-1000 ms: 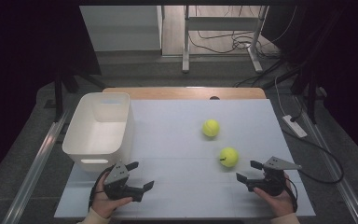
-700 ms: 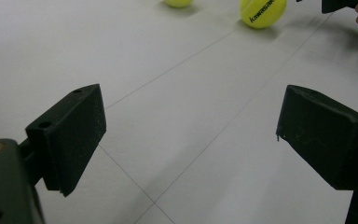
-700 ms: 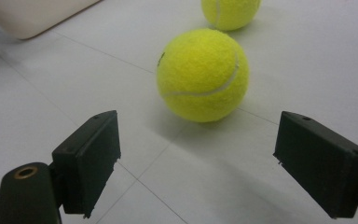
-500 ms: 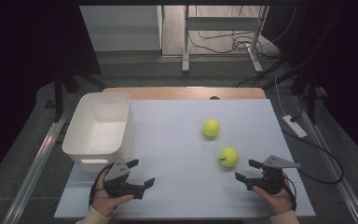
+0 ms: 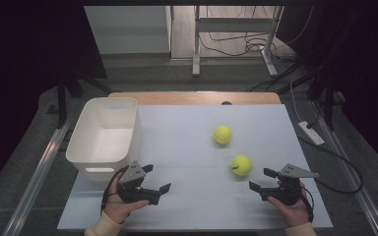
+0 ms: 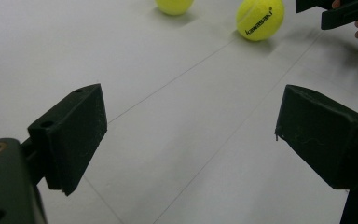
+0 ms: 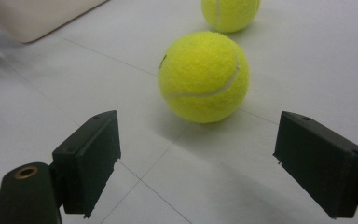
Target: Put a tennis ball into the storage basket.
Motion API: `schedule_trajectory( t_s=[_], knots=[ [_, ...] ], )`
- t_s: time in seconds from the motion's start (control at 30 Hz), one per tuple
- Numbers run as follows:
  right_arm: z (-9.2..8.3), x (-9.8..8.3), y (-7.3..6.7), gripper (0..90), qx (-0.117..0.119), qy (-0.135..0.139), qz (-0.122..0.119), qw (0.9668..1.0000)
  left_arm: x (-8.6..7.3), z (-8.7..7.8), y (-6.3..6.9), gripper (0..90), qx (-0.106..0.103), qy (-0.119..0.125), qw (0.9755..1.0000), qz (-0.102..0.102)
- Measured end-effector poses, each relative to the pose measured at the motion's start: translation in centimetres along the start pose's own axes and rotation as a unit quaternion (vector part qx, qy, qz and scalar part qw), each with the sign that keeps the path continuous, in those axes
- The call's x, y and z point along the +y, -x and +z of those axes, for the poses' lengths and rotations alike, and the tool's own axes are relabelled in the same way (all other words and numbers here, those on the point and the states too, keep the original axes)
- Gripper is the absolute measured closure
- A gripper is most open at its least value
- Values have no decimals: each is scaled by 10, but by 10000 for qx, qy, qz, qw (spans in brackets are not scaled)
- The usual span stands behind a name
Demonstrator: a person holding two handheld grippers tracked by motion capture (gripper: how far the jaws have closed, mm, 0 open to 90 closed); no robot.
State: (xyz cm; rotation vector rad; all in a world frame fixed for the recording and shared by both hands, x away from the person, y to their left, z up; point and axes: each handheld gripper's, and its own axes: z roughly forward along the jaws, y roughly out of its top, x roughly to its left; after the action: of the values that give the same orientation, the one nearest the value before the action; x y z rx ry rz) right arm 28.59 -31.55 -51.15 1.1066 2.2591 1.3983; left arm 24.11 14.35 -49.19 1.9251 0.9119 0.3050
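Right gripper (image 5: 265, 180): jaws standing wide apart, holding nothing, and it is lining up on the near ball (image 5: 241, 165), which is sitting just ahead of it, centred between the jaws in the right gripper view.
Left gripper (image 5: 153, 178): jaws also spread wide and empty, hovering low over bare bench (image 5: 187, 142), with both balls well ahead of it and off toward the other hand.
Near ball: lying on the bench just beyond the right gripper's jaws, not touched by either one.
Far ball (image 5: 222, 134): waiting farther out past the near ball, apart from it.
Bin (image 5: 109, 129): sitting just beyond the left gripper, at that side of the bench, and nothing is showing inside it from above.
Progress: by my reading this is the very start; I am judging that the balls are headed for the bin, and neither has been lifted yet, so both pickups and both drops are left.
Next: the right gripper is looking ready to push forward and close round the near ball.
Textures: the balls are round, fuzzy yellow felt with pale curved seams, one carrying dark print; the bin is smooth white plastic, rectangular with rounded corners; the bench top is flat, matte and pale; the jaws are blocky black.
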Motion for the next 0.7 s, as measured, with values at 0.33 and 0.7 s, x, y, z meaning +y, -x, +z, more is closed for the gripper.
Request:
schedule_trajectory(
  t_s=[0.33,0.7],
  knots=[
    [1,-1,1,141,-13,-13,28,10000,10,12,1,90,-131,-96,9999,-55],
    [2,-1,2,142,1,-20,16,10000,20,23,3,94,-253,-158,9995,46]
  ],
)
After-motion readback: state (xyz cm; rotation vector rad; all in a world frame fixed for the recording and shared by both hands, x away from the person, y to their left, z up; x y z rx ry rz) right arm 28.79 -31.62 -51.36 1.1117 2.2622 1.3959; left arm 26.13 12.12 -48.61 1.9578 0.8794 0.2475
